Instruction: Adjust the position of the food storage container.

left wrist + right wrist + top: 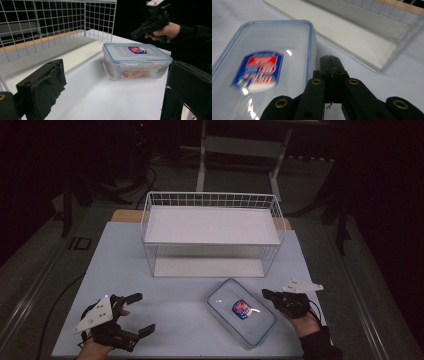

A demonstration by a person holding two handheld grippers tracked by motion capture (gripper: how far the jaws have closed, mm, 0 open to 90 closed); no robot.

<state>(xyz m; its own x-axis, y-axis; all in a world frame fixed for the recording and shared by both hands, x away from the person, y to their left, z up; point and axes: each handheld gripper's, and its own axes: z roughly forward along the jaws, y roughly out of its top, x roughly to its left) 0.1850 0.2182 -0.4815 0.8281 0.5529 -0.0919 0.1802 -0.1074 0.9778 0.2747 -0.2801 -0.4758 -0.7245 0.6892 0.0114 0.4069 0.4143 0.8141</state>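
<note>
A clear plastic food box (241, 317) with a blue-rimmed lid and a red and blue label lies on the white table, near the front right. It also shows in the left gripper view as the box (136, 61) and in the right gripper view as the box (262, 72). My right gripper (266, 294) hovers at the box's right edge, jaws shut with nothing between them; in its own view the right gripper (331, 66) sits just beside the lid's rim. My left gripper (140, 312) rests at the front left, open and empty, well apart from the box.
A white wire two-level rack (212, 232) stands at the back middle of the table (125, 270), its lower shelf (207, 266) open toward me. Dark floor and a stand's legs (240, 157) lie beyond. Bare table lies between the grippers.
</note>
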